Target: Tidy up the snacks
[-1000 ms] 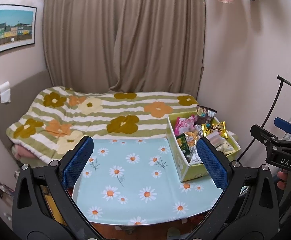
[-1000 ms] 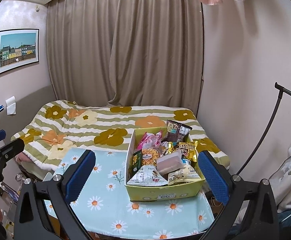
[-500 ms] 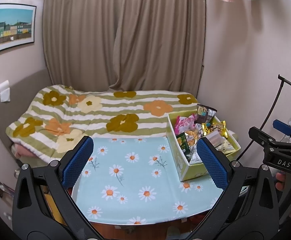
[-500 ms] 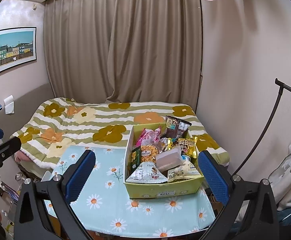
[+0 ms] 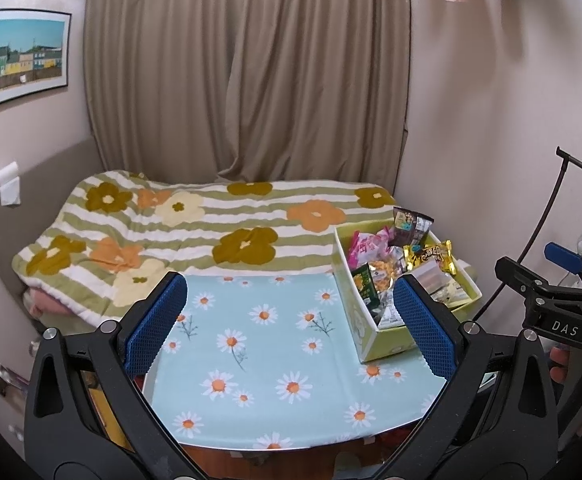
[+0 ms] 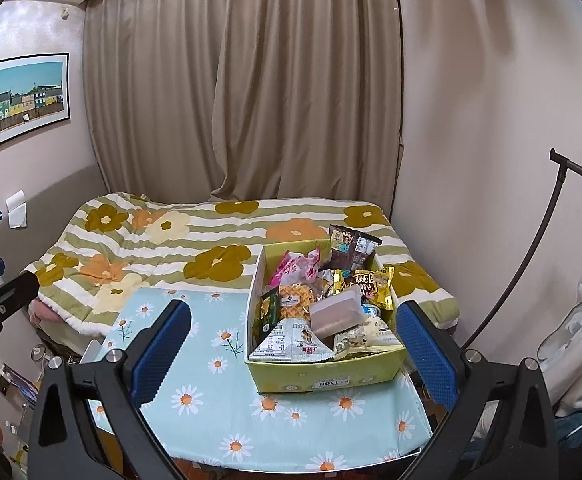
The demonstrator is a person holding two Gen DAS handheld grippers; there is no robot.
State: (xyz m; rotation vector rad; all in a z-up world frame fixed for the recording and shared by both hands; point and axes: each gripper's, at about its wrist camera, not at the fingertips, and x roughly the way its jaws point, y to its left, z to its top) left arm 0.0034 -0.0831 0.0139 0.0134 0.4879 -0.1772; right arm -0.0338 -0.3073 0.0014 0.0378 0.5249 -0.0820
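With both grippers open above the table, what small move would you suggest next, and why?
Probably lower the right gripper toward the yellow box and take the top clear pack: its fingers are open and empty, the box is piled full, and the daisy tablecloth beside it is bare.

Pale blue surface (image 6: pixel 219 412) dotted with white daisies, yellow-green box (image 6: pixel 331 372) on it. Behind the box, the bed quilt (image 6: pixel 195 240) runs green-and-white stripes with orange, olive and cream flowers. Beige curtain (image 6: pixel 243 92) beyond.

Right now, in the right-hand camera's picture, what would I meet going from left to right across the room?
Framed picture → flowered bedspread → daisy tablecloth → yellow snack box → black stand pole.
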